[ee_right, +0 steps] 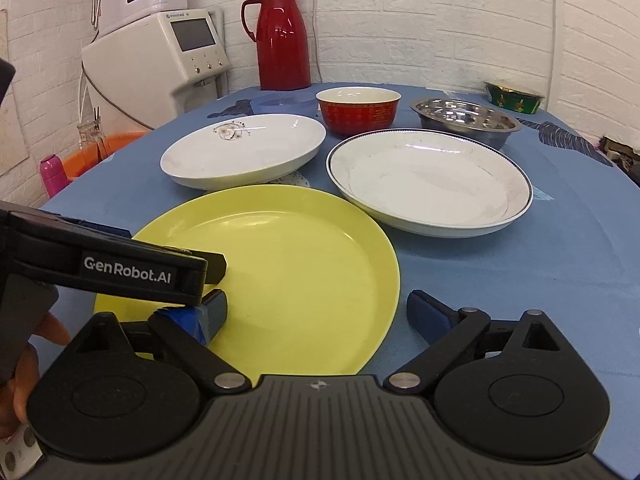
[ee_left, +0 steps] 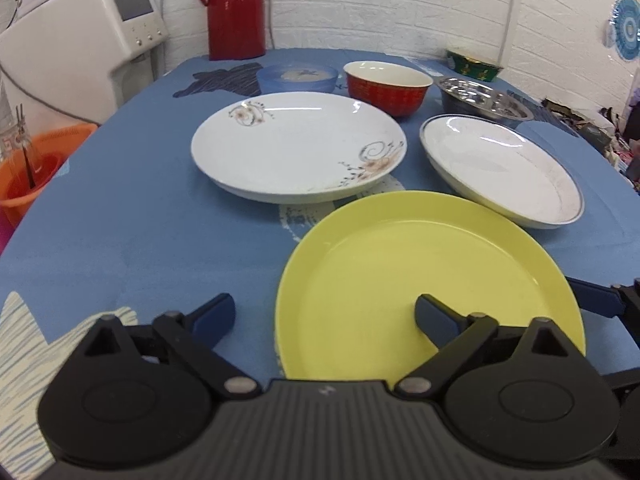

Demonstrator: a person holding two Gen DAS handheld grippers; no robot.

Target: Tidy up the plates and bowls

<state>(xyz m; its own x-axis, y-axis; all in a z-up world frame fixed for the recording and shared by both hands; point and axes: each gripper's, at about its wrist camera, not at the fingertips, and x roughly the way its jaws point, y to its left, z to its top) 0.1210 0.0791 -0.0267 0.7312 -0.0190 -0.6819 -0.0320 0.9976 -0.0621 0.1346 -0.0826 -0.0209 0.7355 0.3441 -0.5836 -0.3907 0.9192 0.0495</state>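
Yellow plate (ee_left: 432,280) flat on blue worktop (ee_left: 140,220), nearest; probably light, stiff, glossy-slick. Best pinched at rim. Left claw (ee_left: 325,314) and right claw (ee_right: 316,314) both spread, empty.

three plates (ee_right: 256,264) in front, bowls (ee_right: 358,110) behind (flask (ee_right: 282,36) rearmost), on table (ee_right: 520,280)

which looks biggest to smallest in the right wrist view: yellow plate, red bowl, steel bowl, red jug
1. yellow plate, though it is nearest the camera, which inflates it
2. red jug
3. steel bowl and red bowl look too alike to rank
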